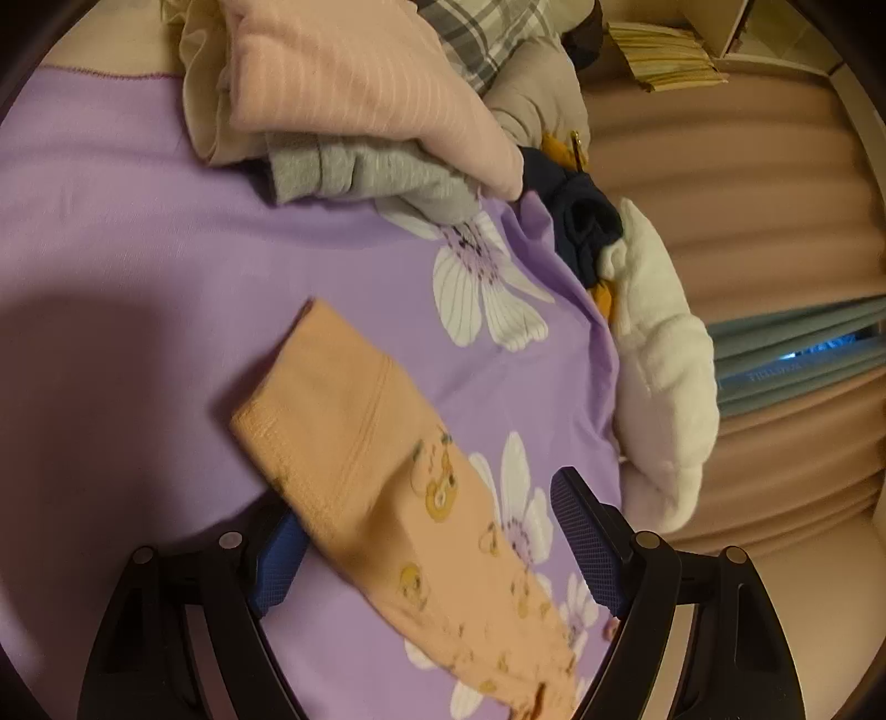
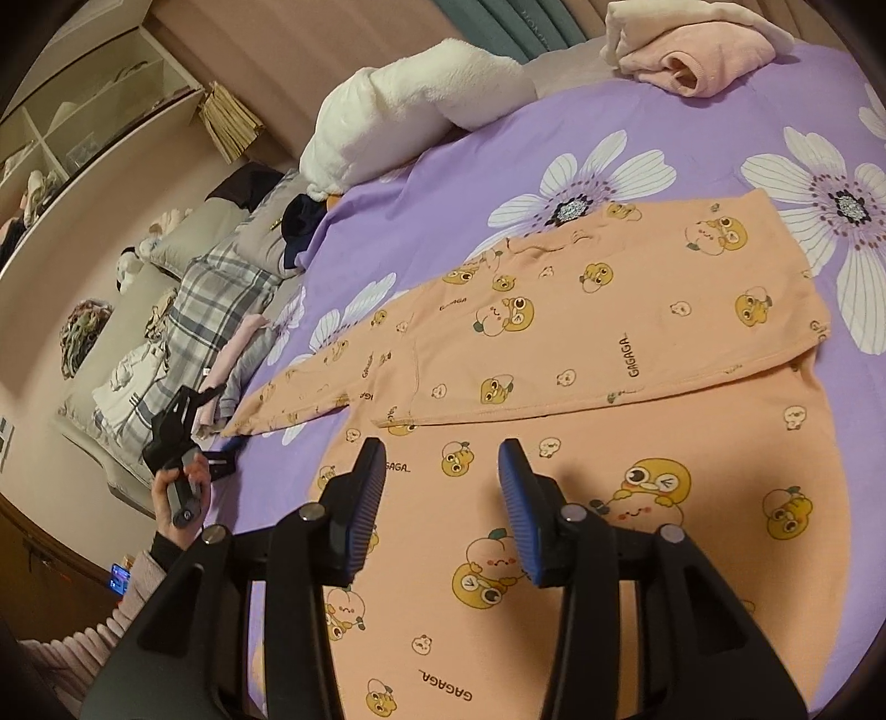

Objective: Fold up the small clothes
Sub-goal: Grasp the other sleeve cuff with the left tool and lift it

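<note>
An orange child's top (image 2: pixel 554 343) printed with yellow cartoon faces lies flat on the purple flowered sheet (image 2: pixel 443 183), one side folded over the body. Its long sleeve (image 1: pixel 376 454) stretches out to the left. My left gripper (image 1: pixel 437 548) is open, its blue pads (image 1: pixel 587 543) on either side of the sleeve, just above it. It also shows in the right wrist view (image 2: pixel 221 443), at the sleeve's cuff. My right gripper (image 2: pixel 443 498) is open and empty, hovering over the top's lower body.
A pile of pink, grey and plaid clothes (image 1: pixel 360 94) lies beyond the sleeve. A white plush toy (image 1: pixel 659 354) and a dark garment (image 1: pixel 581 221) sit at the bed's edge. Folded pink clothes (image 2: pixel 692 50) lie at the far corner. Pillows (image 2: pixel 183 310) and shelves (image 2: pixel 83 111) are at left.
</note>
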`<state>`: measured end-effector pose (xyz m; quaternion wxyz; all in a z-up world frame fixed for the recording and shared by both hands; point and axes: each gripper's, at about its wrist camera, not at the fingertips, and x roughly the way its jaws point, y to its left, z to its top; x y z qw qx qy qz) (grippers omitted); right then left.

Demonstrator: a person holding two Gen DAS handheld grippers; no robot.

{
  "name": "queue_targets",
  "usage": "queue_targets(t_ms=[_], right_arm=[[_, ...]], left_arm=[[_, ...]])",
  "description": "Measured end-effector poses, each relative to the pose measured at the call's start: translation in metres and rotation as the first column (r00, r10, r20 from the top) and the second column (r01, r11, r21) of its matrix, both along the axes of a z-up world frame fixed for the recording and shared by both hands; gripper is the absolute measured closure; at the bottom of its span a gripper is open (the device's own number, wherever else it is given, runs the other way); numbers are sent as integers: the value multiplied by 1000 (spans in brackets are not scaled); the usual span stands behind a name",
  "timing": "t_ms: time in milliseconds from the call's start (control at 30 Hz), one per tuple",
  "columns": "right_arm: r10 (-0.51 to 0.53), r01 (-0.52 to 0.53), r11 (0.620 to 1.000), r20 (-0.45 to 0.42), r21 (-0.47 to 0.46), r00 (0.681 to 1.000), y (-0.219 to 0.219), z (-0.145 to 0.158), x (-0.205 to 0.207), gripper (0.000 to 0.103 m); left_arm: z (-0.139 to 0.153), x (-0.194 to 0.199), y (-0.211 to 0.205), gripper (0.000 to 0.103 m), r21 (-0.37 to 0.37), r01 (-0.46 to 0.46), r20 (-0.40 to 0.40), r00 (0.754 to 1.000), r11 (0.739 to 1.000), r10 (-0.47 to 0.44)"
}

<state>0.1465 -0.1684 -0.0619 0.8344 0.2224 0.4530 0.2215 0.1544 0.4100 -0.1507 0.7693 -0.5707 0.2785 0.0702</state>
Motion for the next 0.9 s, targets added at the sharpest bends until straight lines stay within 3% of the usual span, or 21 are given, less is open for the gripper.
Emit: queue_targets(t_ms=[100,133,200,333,367,533,733,900], right_arm=[[6,-6,1000,-11,-1,1000,4,-4,2,60],[5,-5,1000,-15,-3,1000,5,-6,2,60],[2,-2,1000,-21,-3,1000,5,-8,3,60],[-2,2,1000,-19,13,1000,4,-11,0,60],[-3,3,1000,-19,14,1000,3,-11,0,60],[-13,14,1000,-26,26,1000,-1,-14,-3,60],[-12,13,998,-11,56,1000,-5,-14,-9,60],[-25,24,995,3,97,1000,-13,-13,-13,60]], left_arm=[[3,3,-1,21,41,-22,-23,999,999,23],[3,3,-1,26,50,-32,-31,999,998,34],[3,2,-1,42,74,-54,-58,997,996,58],[-1,5,-1,84,133,-35,-155,986,990,56],[0,6,-2,89,159,-23,-181,982,987,52],[25,8,-15,96,249,32,-183,983,968,15],[78,22,-65,98,396,162,-127,985,904,-121],[109,34,-113,98,447,240,-96,971,862,-220]])
